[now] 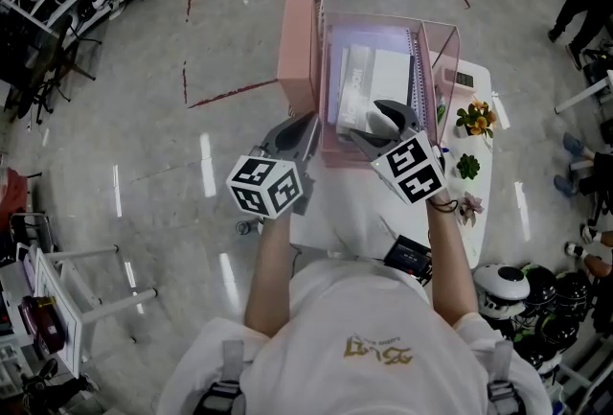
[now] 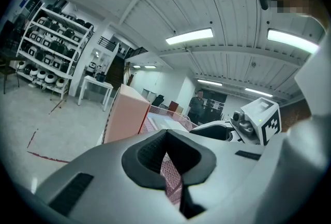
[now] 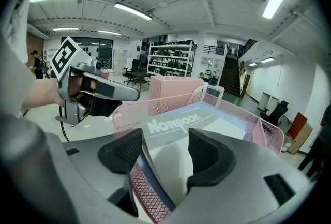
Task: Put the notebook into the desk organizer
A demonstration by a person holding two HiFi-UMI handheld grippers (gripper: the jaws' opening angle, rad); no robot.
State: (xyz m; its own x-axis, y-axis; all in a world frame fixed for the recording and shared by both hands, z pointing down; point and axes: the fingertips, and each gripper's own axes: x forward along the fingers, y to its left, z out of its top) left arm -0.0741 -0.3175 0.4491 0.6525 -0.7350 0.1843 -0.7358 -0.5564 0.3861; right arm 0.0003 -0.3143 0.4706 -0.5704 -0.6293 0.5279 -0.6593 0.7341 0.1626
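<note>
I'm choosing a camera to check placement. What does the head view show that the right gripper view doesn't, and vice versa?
Head view only: small plants on the white table, and the right gripper's marker cube. Right gripper view only: ceiling lights and a staircase. Both: the notebook lying in the pink desk organizer, the left gripper at its wall, the right gripper's jaws apart.

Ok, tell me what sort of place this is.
Probably a robotics lab or workshop hall. Racks of equipment line the wall, the polished floor stretches wide and open, and strip lights run along a high ceiling.
</note>
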